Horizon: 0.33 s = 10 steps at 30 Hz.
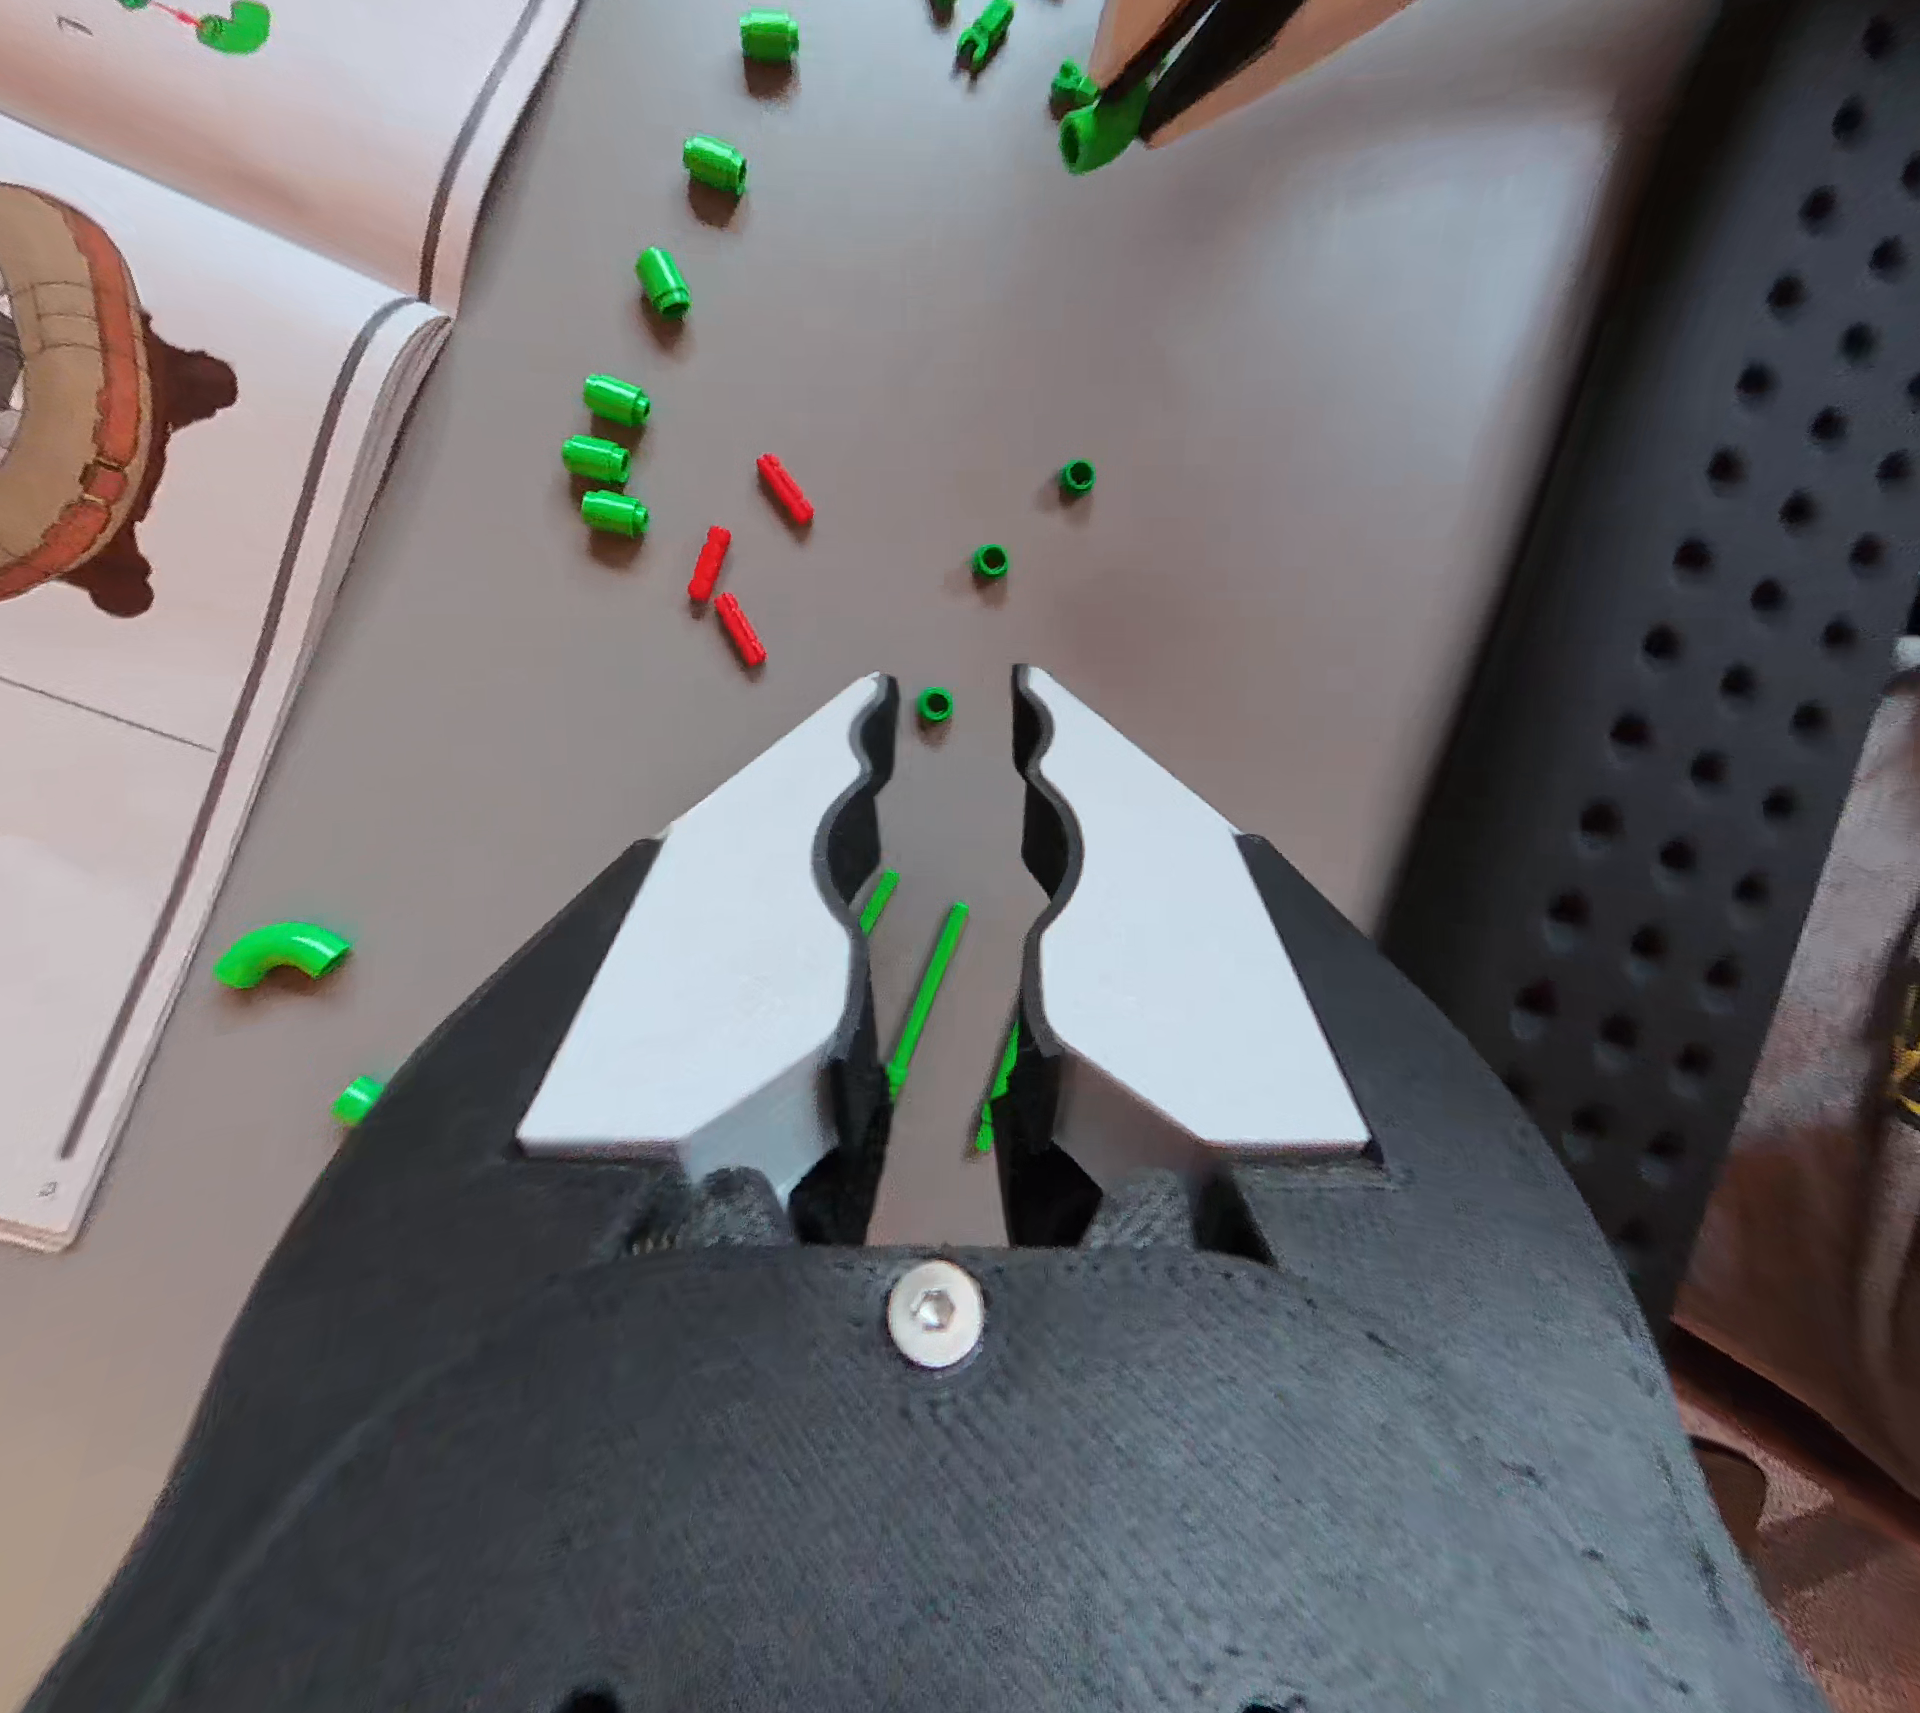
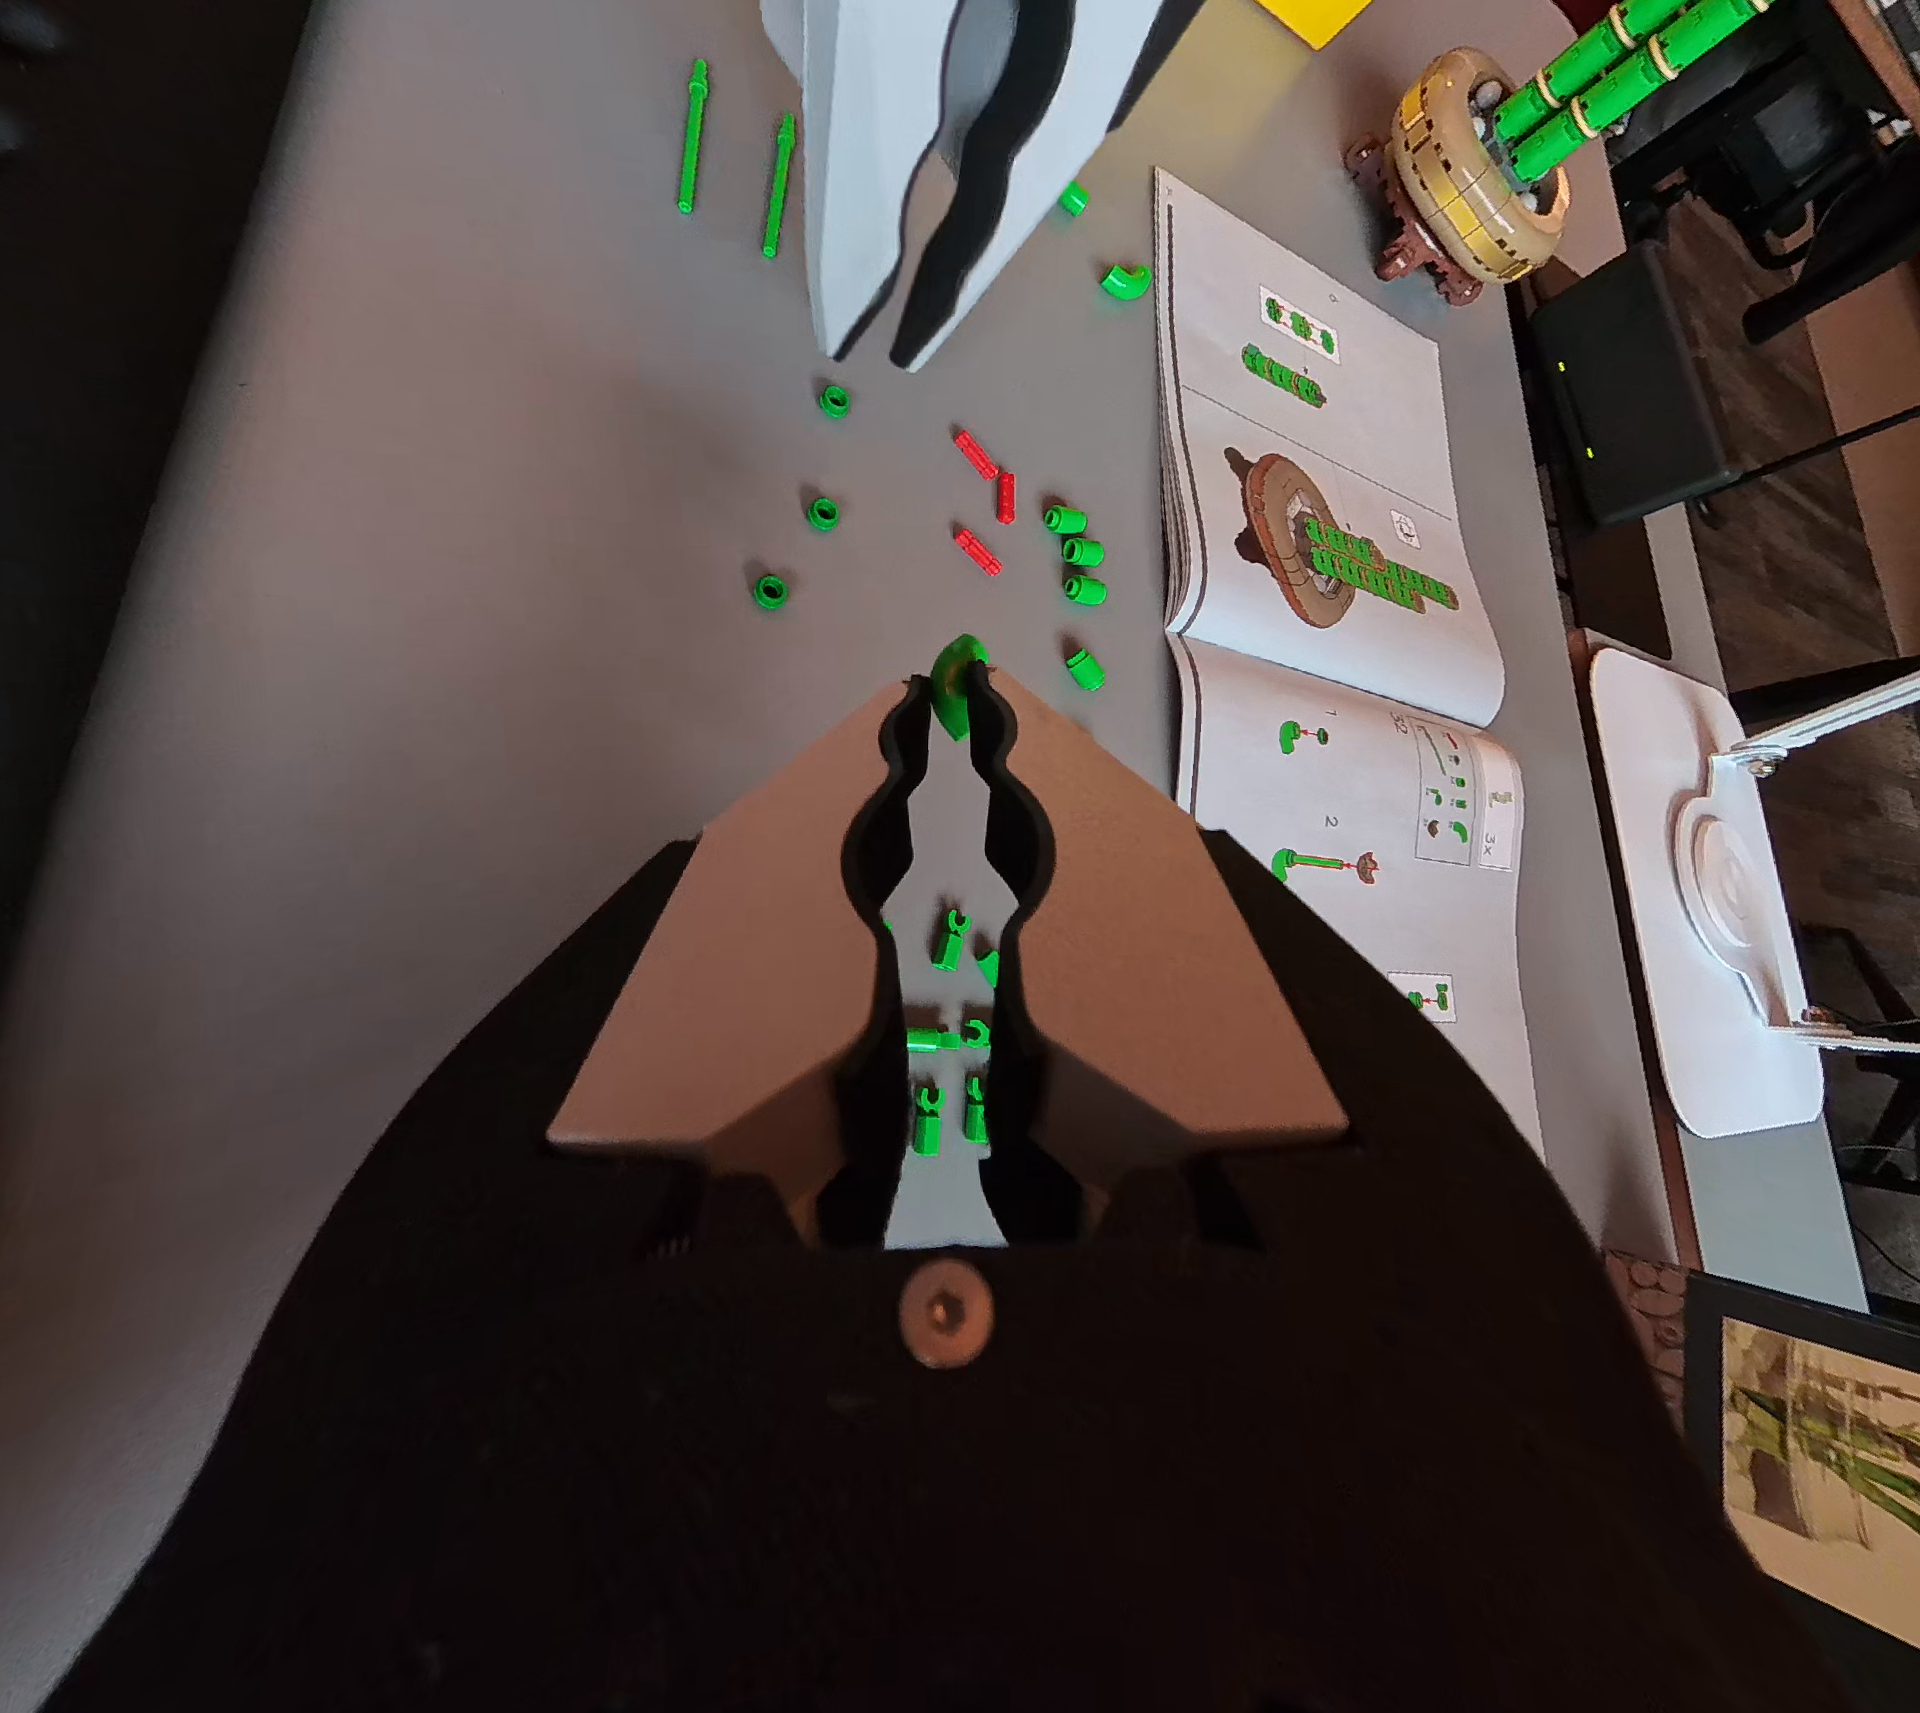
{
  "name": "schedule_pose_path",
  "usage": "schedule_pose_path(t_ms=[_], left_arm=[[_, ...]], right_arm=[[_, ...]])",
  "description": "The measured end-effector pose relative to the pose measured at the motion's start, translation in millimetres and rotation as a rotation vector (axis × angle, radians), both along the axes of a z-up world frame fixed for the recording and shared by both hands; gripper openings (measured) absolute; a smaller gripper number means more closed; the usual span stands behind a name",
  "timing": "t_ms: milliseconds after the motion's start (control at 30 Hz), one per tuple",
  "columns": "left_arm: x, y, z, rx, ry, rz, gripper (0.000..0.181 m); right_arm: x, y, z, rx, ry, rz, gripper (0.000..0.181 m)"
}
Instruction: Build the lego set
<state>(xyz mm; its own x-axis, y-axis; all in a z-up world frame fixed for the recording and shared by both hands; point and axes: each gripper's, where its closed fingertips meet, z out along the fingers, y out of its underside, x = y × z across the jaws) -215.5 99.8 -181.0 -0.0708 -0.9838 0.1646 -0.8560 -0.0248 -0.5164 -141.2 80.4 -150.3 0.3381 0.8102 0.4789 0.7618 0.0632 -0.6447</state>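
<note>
My right gripper (image 2: pixel 943 681) pinches a green curved piece (image 2: pixel 958 676); my left gripper (image 1: pixel 948 689) hangs open over three green rings (image 1: pixel 989 562). Three red pins (image 2: pixel 982 494) lie on the table (image 2: pixel 468 520) beside them.

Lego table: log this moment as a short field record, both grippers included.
left gripper: open, empty, fingertips either side of a small green ring on the grey table
right gripper: shut on a green curved elbow piece
red pins: three, loose, ahead-left of the left gripper
green rods: two, lying beside the left gripper
green round bricks: scattered in a line near the booklet
instruction booklet: open on the table
built model: tan pot with green stalks, beyond the booklet
</note>
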Motion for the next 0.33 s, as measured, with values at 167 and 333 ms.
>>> schedule_pose_path(t_ms=[167, 333], left_arm=[[-2.3, 1.9, -12.9, 0.084, 0.048, -0.023, 0.023], [-1.4, 3.5, -14.4, 0.111, 0.039, -0.033, 0.013]], right_arm=[[1.0, 0.1, 2.0, 0.004, 0.005, -0.002, 0.005], [0.8, -0.3, 2.2, 0.004, 0.005, 0.000, 0.005]])
